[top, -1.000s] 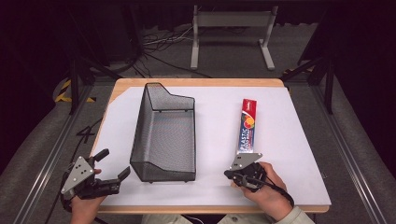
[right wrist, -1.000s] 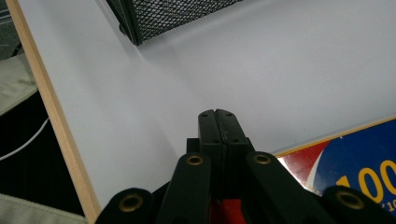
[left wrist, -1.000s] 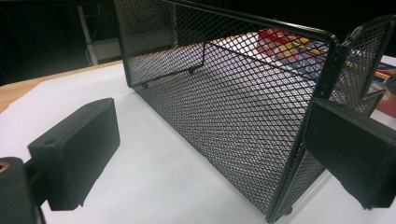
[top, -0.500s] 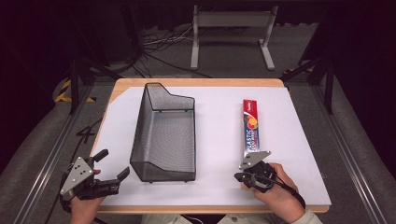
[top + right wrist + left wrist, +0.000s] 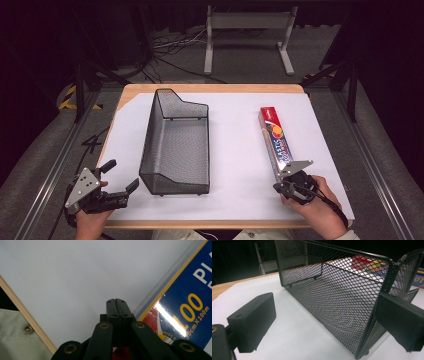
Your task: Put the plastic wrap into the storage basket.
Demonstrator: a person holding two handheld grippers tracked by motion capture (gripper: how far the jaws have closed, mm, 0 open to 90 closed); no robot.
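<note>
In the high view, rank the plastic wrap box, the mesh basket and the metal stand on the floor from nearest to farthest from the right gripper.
From the right gripper:
1. Plastic wrap box, right side of the table, its near end just beside the gripper.
2. Mesh basket, left of centre on the table.
3. Metal stand, on the floor beyond the table's far edge.

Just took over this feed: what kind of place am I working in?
Probably a lab or studio recording bench: a wooden table under white sheeting, dark surroundings, loose cables and a metal stand on the floor behind. A mesh basket sits on it.

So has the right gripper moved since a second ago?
Yes. The right gripper has slid rightward along the table's near edge, to the near end of the plastic wrap box.
</note>
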